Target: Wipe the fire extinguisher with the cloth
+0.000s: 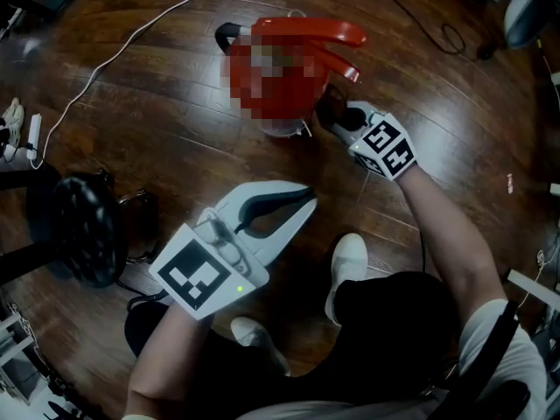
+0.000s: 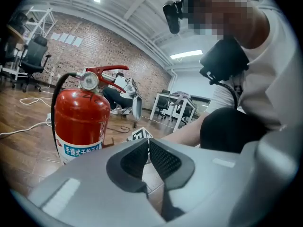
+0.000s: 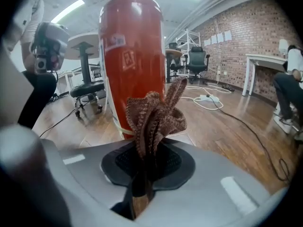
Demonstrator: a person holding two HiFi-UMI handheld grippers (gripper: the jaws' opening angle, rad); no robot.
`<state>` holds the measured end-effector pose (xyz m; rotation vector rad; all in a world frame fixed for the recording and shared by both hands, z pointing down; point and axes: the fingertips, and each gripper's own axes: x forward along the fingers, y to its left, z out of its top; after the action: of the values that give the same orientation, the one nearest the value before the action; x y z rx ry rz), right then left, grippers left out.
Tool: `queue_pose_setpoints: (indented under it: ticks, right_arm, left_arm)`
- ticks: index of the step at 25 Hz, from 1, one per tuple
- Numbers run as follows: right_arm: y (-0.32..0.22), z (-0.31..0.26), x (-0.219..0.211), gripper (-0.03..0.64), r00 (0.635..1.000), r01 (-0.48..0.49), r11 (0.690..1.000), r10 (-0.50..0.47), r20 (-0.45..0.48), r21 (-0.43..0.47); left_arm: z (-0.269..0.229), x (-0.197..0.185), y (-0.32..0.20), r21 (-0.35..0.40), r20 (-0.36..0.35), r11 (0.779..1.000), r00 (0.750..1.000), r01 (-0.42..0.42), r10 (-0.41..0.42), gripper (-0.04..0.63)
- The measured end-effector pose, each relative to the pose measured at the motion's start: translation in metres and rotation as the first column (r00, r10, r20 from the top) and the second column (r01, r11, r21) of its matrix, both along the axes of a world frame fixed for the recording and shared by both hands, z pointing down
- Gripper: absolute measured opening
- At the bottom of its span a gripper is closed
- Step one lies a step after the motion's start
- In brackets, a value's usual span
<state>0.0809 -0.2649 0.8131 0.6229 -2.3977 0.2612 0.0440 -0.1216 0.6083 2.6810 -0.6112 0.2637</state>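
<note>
Right tongs [image 3: 150,155] pinch my brown knitted cloth [image 3: 156,115] near the red metal fire extinguisher [image 3: 132,56]; left tongs [image 2: 147,150] pressed together, empty. Next: press cloth on, wipe.

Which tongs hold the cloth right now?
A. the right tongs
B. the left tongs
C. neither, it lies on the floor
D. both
A: the right gripper view shows the brown cloth pinched in the right tongs, with the extinguisher just behind it; the left tongs are shut with nothing between them.
</note>
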Motion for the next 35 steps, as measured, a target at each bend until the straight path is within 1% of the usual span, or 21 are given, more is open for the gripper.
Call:
queue_pose_setpoints:
  ticks: [4, 7, 9, 11, 13, 16, 21, 27, 32, 35]
  right_arm:
    - [0.014, -0.048, 0.003, 0.055, 1.0, 0.006, 0.999, -0.005, -0.003, 0.039]
    - [0.022, -0.085, 0.004, 0.055, 1.0, 0.001, 0.999, -0.001, -0.001, 0.047]
    - [0.031, -0.11, 0.002, 0.055, 1.0, 0.01, 0.998, -0.009, -0.013, 0.057]
    - [0.04, -0.136, -0.004, 0.055, 0.999, 0.029, 0.997, -0.027, -0.028, 0.077]
    - [0.047, -0.158, -0.014, 0.055, 0.999, 0.049, 0.996, -0.047, -0.022, 0.081]
    - [0.053, -0.171, -0.031, 0.055, 0.996, 0.088, 0.994, -0.086, -0.028, 0.064]
    - [0.059, -0.142, -0.036, 0.055, 0.987, 0.129, 0.992, -0.128, -0.093, 0.002]
    - [0.068, -0.08, -0.041, 0.055, 0.978, 0.141, 0.985, -0.154, -0.138, -0.101]
    - [0.065, -0.029, -0.044, 0.055, 0.975, 0.127, 0.977, -0.154, -0.16, -0.171]
    - [0.067, -0.001, -0.046, 0.055, 0.969, 0.127, 0.969, -0.167, -0.183, -0.212]
  left_arm:
    - [0.008, 0.008, 0.001, -0.001, -0.018, 0.999, 0.999, -0.048, 0.048, 0.011]
    - [0.015, 0.013, 0.006, -0.013, -0.021, 0.996, 0.996, -0.088, 0.088, 0.011]
    - [0.02, 0.012, 0.009, -0.024, -0.026, 0.995, 0.995, -0.1, 0.099, 0.011]
    - [0.024, 0.009, 0.009, -0.034, -0.038, 0.994, 0.994, -0.101, 0.099, 0.011]
    - [0.03, 0.003, 0.008, -0.039, -0.038, 0.994, 0.994, -0.102, 0.1, 0.011]
    - [0.037, -0.003, 0.011, -0.046, -0.026, 0.992, 0.992, -0.121, 0.12, 0.011]
    - [0.032, 0.003, 0.016, -0.041, -0.033, 0.984, 0.984, -0.175, 0.173, 0.009]
    - [0.031, -0.001, 0.021, -0.046, -0.035, 0.982, 0.983, -0.181, 0.179, 0.008]
    - [0.033, -0.002, 0.022, -0.063, -0.021, 0.976, 0.978, -0.209, 0.208, 0.003]
    - [0.03, -0.002, 0.016, -0.071, -0.031, 0.976, 0.978, -0.206, 0.205, 0.002]
